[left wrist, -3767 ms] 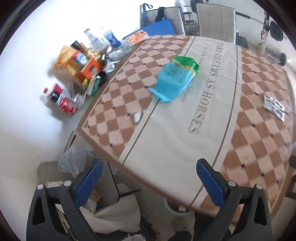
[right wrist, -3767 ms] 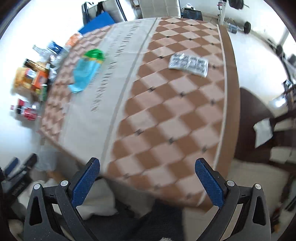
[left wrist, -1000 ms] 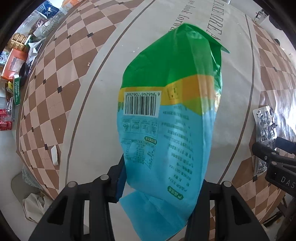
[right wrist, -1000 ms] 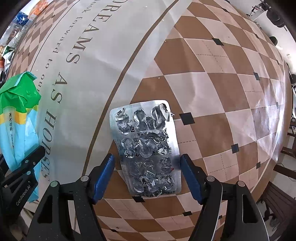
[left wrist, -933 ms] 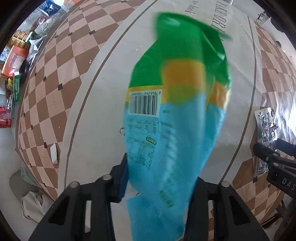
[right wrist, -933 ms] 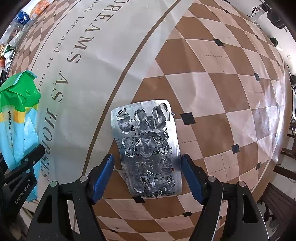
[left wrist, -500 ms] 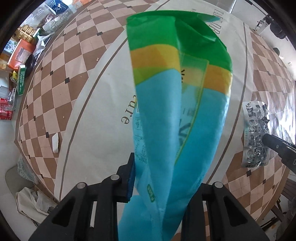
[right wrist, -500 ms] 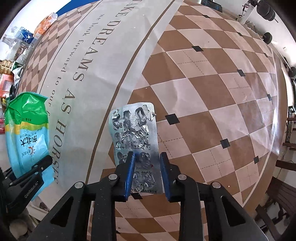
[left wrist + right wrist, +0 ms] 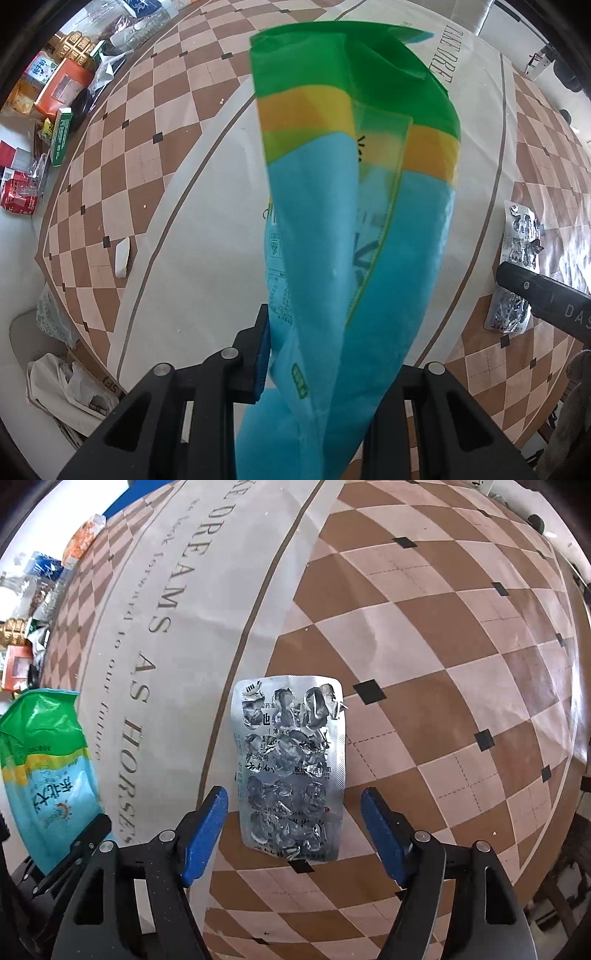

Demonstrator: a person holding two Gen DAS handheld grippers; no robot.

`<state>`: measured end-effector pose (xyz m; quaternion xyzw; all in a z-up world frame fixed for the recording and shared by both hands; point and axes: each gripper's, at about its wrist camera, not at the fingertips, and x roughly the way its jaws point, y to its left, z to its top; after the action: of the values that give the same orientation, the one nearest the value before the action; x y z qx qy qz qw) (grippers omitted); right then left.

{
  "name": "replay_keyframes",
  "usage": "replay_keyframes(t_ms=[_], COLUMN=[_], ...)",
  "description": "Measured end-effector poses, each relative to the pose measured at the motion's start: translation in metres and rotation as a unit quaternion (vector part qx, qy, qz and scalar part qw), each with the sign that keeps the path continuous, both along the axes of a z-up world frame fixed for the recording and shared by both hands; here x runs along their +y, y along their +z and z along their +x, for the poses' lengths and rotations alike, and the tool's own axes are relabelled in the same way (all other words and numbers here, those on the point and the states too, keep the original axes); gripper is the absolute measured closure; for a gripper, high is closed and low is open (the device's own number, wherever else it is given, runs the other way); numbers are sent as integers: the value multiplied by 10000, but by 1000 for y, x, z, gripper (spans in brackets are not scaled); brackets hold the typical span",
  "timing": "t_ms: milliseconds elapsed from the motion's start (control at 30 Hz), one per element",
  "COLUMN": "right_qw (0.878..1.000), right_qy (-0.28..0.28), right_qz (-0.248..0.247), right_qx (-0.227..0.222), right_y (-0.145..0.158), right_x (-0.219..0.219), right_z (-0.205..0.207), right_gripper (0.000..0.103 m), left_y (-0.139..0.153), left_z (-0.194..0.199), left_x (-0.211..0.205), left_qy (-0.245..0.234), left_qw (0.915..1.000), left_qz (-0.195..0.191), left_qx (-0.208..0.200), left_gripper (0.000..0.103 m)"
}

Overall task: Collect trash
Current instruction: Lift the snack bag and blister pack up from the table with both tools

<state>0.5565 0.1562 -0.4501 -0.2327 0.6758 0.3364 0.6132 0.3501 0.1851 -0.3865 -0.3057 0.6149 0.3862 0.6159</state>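
My left gripper (image 9: 317, 354) is shut on a blue, yellow and green plastic snack bag (image 9: 351, 206) and holds it up above the table; its right finger is hidden behind the bag. The bag also shows at the left of the right wrist view (image 9: 44, 760). An empty silver pill blister pack (image 9: 291, 768) lies flat on the checkered tablecloth (image 9: 443, 664). My right gripper (image 9: 295, 823) is open, its blue pads either side of the pack's near end. The pack also shows in the left wrist view (image 9: 517, 266).
Boxes, packets and cans (image 9: 48, 92) crowd the table's far left edge. A small white scrap (image 9: 122, 256) lies near that edge. White bags and cardboard (image 9: 62, 387) sit on the floor below. The right gripper's arm (image 9: 546, 302) reaches in from the right.
The left gripper has lifted the bag off the table. The right gripper was shut on the blister pack half a second ago and now stands open around it.
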Motion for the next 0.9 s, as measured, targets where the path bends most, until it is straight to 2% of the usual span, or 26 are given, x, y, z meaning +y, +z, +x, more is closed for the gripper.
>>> replay_keyframes(t_ms=[167,200,233,567,633,900], right_qw=[9969,9957,9947,9950,9954,9944], right_qy=[97,149,216,277,240,209], right_qz=[-368,-389,-253,6,98,540], right_qx=[-695,-832,-974,-963,-926,-887], right_y=[2,3,7,21,30,73], right_x=[14,15,17,3,-13,-30], right_z=[-19,-23,-27,-36,-35,-27], right_gripper=[24,28,36,36,36,36], left_y=[-9,-10,-12,-1,6,33], left_z=[-6,-8,-8,-17,-15,-23], left_x=[1,2,2,0,-2,-8], left_qy=[133,154,170,216,212,193], left_qw=[9999,9998,9998,9998,9997,9990], left_qz=[-53,-60,-68,6,46,250], left_qx=[77,80,83,-54,-93,-301], left_gripper=[79,79,79,79,79,79])
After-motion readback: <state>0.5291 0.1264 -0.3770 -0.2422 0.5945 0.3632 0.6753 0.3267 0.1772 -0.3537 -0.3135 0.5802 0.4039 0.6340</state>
